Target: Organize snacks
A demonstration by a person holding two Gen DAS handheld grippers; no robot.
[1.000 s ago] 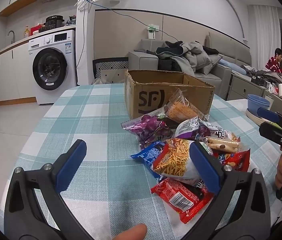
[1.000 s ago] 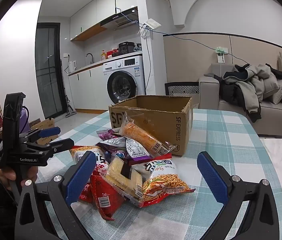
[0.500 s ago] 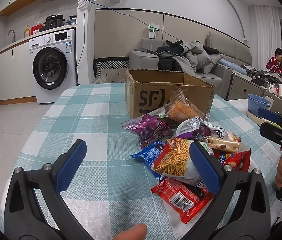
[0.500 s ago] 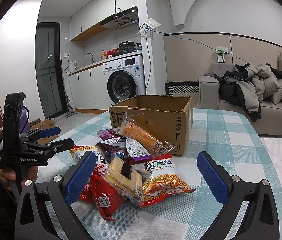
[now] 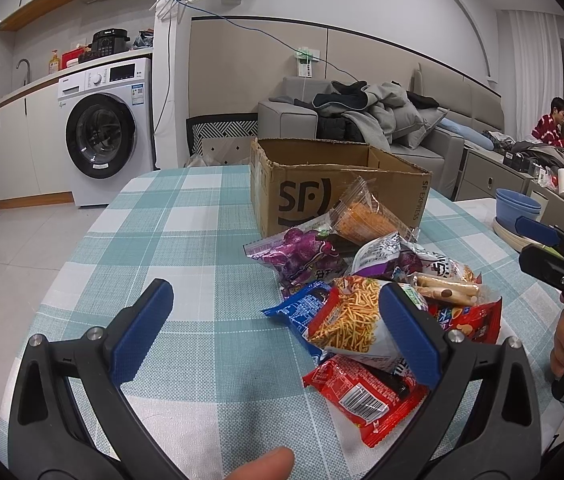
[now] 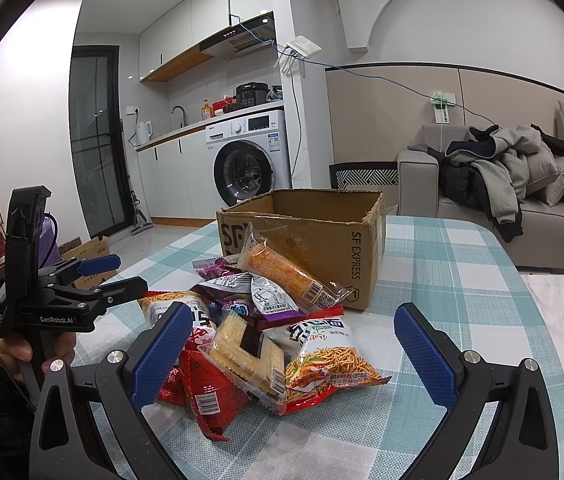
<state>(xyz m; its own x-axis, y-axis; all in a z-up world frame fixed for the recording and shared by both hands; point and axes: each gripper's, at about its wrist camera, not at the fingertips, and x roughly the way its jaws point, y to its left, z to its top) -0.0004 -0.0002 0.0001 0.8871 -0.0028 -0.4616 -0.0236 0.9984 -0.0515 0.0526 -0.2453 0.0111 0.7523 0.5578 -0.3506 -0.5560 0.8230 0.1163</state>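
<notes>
A pile of snack packets lies on the checked tablecloth in front of an open cardboard box marked SF. The pile holds a noodle-snack bag, a red packet, a purple packet and an orange corn packet leaning on the box. A cracker packet lies in front in the right wrist view. My left gripper is open and empty, just left of the pile. My right gripper is open and empty, above the pile's near side.
The table has a teal and white checked cloth. Blue bowls stand on a side surface at the right. A washing machine and a sofa with clothes are behind. A person sits far right.
</notes>
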